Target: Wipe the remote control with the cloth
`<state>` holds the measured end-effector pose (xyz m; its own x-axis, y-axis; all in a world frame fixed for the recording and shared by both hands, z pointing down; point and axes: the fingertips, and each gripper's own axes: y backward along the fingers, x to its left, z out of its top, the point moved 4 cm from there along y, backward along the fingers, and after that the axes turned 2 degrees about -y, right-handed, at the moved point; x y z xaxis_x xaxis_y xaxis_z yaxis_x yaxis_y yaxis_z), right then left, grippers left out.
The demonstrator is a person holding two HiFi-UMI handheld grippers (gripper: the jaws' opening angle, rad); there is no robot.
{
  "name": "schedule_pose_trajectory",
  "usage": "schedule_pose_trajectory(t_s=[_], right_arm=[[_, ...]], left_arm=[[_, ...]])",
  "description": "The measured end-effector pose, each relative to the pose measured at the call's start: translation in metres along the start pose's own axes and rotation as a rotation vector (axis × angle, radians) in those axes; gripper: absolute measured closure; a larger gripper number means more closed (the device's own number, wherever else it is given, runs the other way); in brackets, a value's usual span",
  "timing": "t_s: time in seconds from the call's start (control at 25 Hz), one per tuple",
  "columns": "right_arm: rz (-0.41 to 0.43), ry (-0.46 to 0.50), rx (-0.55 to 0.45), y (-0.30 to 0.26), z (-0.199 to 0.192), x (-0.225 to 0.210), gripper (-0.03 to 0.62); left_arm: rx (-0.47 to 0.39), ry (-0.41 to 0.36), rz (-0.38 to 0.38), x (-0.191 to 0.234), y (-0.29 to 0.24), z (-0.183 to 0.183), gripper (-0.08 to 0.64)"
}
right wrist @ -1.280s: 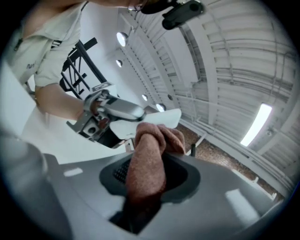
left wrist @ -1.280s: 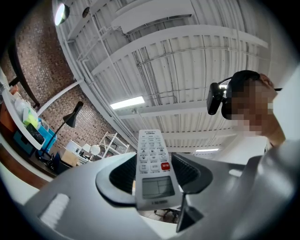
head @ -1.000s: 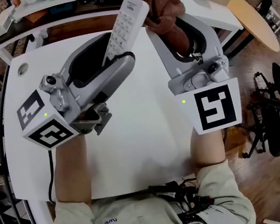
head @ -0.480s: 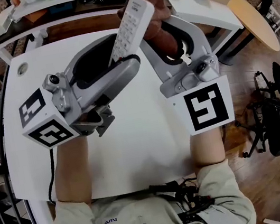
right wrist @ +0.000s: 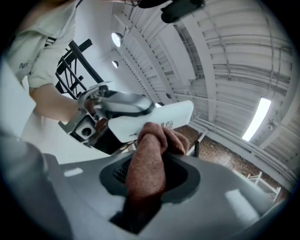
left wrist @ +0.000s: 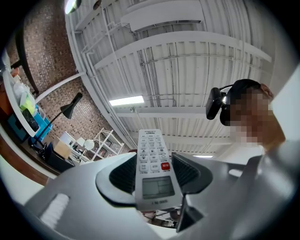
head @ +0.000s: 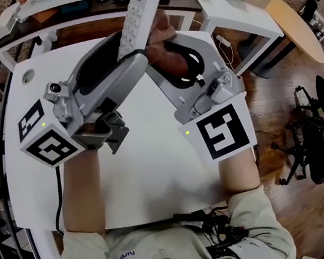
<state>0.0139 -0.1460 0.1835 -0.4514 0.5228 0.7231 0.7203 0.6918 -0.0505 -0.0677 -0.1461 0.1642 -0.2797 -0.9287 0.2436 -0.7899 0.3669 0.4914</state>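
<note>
Remote (head: pixel 137 17) clamped in left tongs (left wrist: pixel 157 174); cloth (right wrist: pixel 146 157) pinched in right tongs (right wrist: pixel 152 177) touches its back.

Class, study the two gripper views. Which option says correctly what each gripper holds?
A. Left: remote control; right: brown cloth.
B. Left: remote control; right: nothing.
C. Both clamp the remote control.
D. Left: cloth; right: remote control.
A: in the left gripper view the left gripper has its jaws shut on the remote control, buttons facing the camera. In the right gripper view the right gripper pinches the brown cloth between its jaws.
</note>
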Motion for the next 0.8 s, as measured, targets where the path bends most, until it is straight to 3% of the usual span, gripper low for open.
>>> schedule_pose_trajectory(t_s=[0.24,0.52,0.64,0.8], right_arm=[[0.116,0.067,0.019,-0.012,0.002,0.025,0.471],[0.258,0.122,0.035,-0.015,0.001,0.049,0.471],[0.269,0.115,0.039,-0.014,-0.002,0.048,0.471],[0.219,0.076,0.027,-0.011,-0.004,0.033,0.471]], left_arm=[[-0.05,0.023,-0.004,0.006,0.005,0.012,0.316],[-0.072,0.02,0.048,0.016,0.013,0.017,0.316],[-0.07,0.007,0.059,0.018,0.014,0.017,0.316],[-0.059,-0.039,0.101,0.02,0.016,0.018,0.316]])
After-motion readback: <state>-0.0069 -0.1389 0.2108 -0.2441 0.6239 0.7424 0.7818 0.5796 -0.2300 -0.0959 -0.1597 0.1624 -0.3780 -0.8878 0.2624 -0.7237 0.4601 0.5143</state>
